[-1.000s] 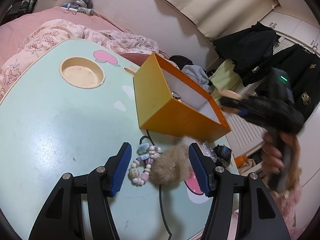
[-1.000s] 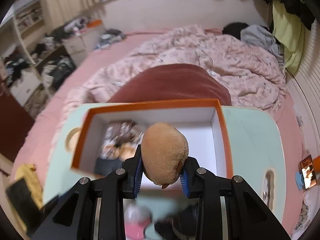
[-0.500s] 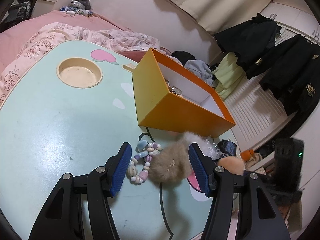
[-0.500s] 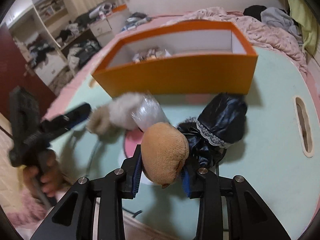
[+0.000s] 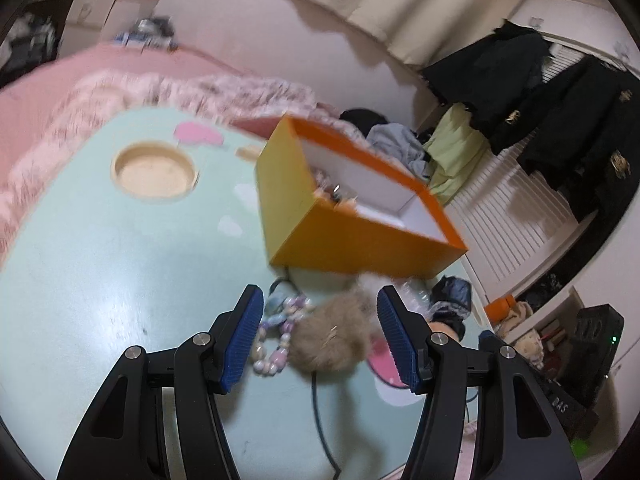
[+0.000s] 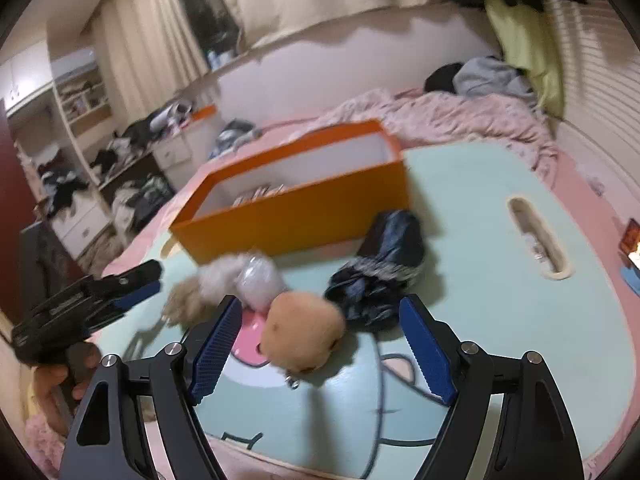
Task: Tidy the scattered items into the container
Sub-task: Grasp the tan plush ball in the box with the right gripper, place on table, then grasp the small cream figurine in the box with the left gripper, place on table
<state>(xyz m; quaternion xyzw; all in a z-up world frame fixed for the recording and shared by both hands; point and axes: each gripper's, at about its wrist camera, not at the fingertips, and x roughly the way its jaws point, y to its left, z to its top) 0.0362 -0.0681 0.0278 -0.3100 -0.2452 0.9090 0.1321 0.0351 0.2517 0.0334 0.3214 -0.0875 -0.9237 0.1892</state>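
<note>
Opening, the right tool [image 6: 320, 344] released the tan plush ball [image 6: 304, 334] onto the worktop [image 6: 500, 280] — it needed regripping squarely before reaching the orange box [image 6: 296, 208].

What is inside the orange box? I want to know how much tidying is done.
A small jumble of items lies at one end of the orange box, too blurred to identify. The white far end looks bare. The near wall hides most of the floor.
</note>
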